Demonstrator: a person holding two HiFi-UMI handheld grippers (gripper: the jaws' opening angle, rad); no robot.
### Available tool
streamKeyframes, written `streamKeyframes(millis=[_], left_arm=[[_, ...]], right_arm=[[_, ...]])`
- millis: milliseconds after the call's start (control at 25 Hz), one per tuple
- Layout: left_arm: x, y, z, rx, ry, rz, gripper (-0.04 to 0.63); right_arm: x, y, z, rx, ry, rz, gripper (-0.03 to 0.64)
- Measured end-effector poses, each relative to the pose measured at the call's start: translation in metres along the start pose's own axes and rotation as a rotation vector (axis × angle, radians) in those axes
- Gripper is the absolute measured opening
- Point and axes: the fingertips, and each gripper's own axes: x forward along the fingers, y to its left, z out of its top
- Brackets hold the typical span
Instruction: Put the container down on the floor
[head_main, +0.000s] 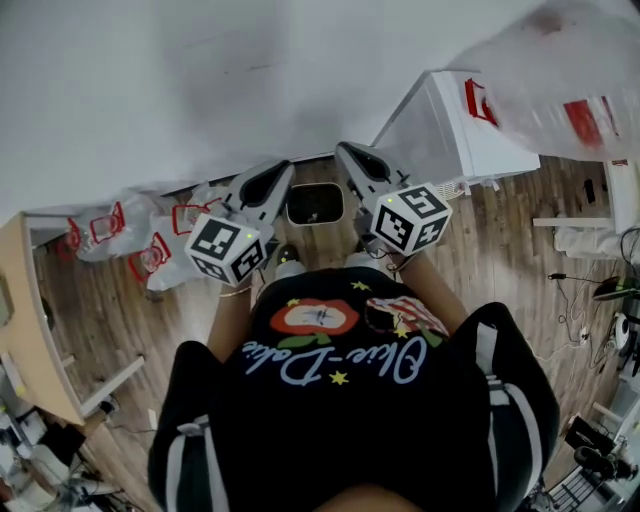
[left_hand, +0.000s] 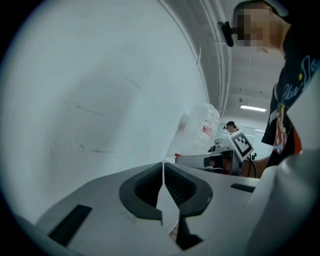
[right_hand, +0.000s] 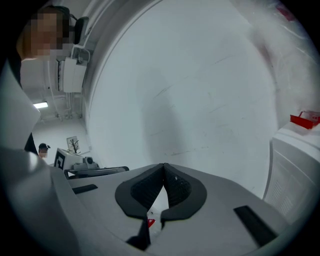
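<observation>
Probably the main risk now is feet, not grip. Both grippers are empty. The left gripper (head_main: 283, 168) has its jaws together w/ nothing between them, and the right gripper (head_main: 345, 150) likewise; each gripper view shows the tips meeting against bare wall. The dark container (head_main: 315, 203), a small open-topped rectangular bin, seems to sit on the floor (head_main: 500, 240) at the foot of the wall (head_main: 200, 70), between the two grippers as seen from the head view and just beyond the person's shoes (head_main: 289, 262). If that's the task's container, the put-down looks done. I can't rule out that the white storage box (head_main: 440, 125) far right is the one meant.

What could go wrong:
- A step fwd would kick or tip the bin, since it's right in front of the toes.
- Both grippers point at the wall from close by, so a reach fwd could knock them into it.
- A swing to the right could clip the white box, which stands near the right gripper.
- Backing off to the right, the cables (head_main: 580, 280) lying loose on the floor could snag a foot.

Surface and room: wood-plank floor, level, bare around the bin. The wall is plain white w/ faint scuffs. Clear plastic bags (head_main: 150, 250) w/ red print are heaped on the floor at left, and a pale wooden worktop (head_main: 25, 320) edge is at far left. The near corners are cluttered w/ equipment that's too small to make out.
</observation>
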Motion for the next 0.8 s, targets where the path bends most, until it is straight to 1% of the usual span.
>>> streamKeyframes(millis=[80, 280, 440, 560, 800], left_arm=[[-0.001, -0.002, 0.0, 0.005, -0.003, 0.004, 0.012], [0.0, -0.007, 0.0, 0.013, -0.002, 0.016, 0.012], [-0.003, -0.01, -0.002, 0.014, 0.011, 0.023, 0.012], [-0.005, -0.011, -0.003, 0.023, 0.023, 0.029, 0.012], [-0.006, -0.016, -0.001, 0.055, 0.022, 0.031, 0.006]], right_arm=[[-0.002, 0.002, -0.001, 0.014, 0.003, 0.013, -0.002], [-0.007, 0.003, -0.002, -0.008, 0.016, 0.024, -0.002], [-0.009, 0.006, -0.002, -0.006, 0.012, 0.033, -0.002], [-0.011, 0.006, -0.003, -0.002, 0.008, 0.029, -0.002], [-0.014, 0.006, -0.003, -0.031, 0.008, 0.019, -0.002]])
